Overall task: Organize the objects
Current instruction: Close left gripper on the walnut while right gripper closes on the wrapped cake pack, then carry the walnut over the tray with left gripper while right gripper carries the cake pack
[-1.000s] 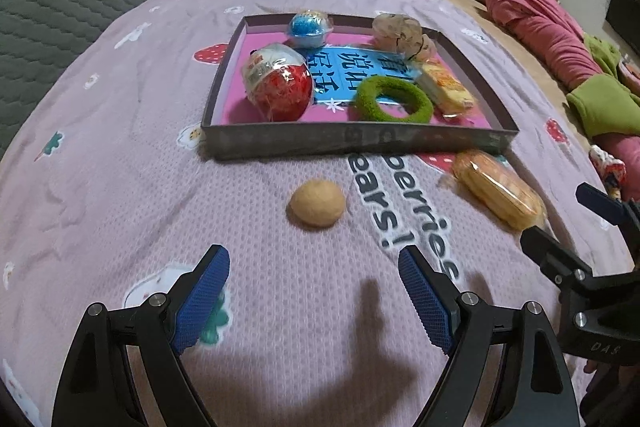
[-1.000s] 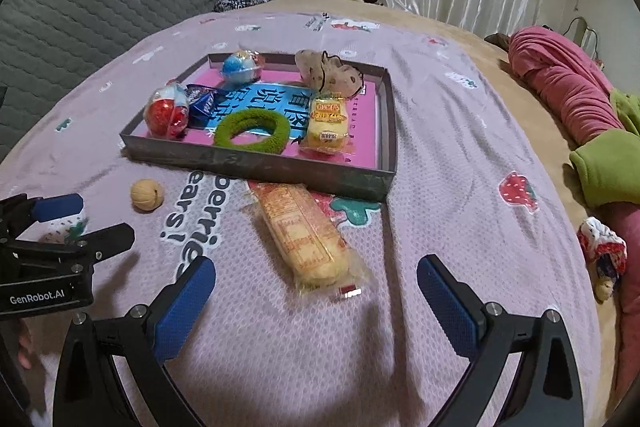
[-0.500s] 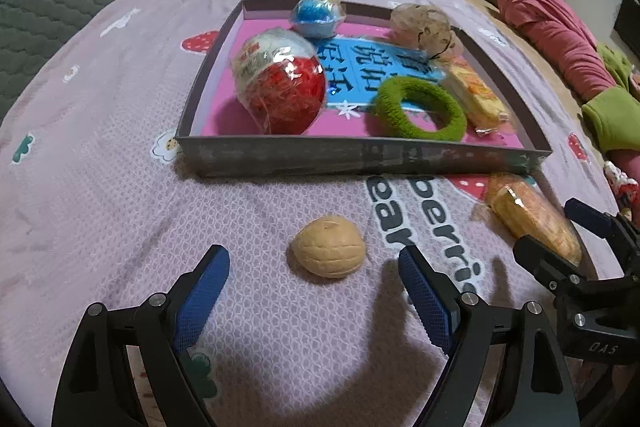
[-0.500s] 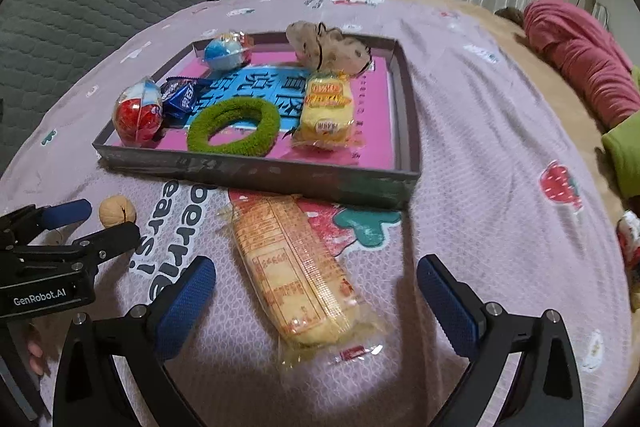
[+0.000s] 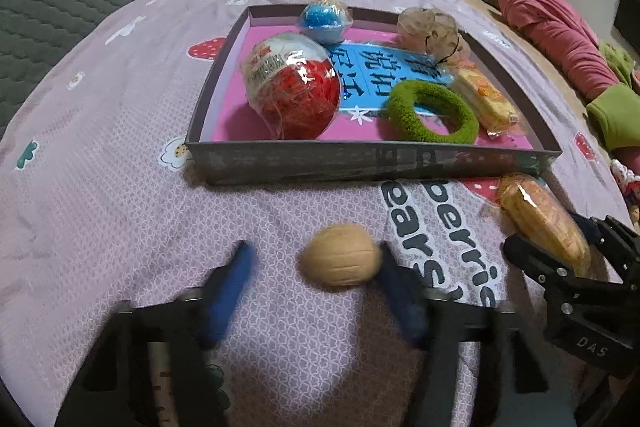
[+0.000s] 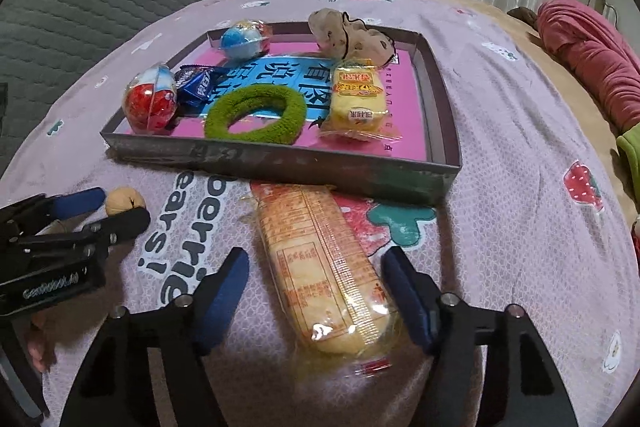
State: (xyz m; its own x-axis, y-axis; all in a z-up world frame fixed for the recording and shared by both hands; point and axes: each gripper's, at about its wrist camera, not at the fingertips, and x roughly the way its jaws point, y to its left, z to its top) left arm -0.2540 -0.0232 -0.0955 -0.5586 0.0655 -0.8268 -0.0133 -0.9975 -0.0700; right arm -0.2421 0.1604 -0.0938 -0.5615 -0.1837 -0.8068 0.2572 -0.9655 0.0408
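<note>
Inside, the shallow grey tray (image 6: 280, 163) holds a red-and-white egg (image 6: 151, 103) at 9 o'clock, a blue ball (image 6: 242, 42) at 11, a green ring (image 6: 256, 115) at 6 and a yellow snack pack (image 6: 357, 99) at 3. Left gripper (image 5: 314, 267) is closing around the walnut (image 5: 340, 261) at the tray's 6 o'clock, only its right pad touching. Right gripper (image 6: 316, 283) is closing astride the cracker packet (image 6: 320, 263), pads apart from it.
</note>
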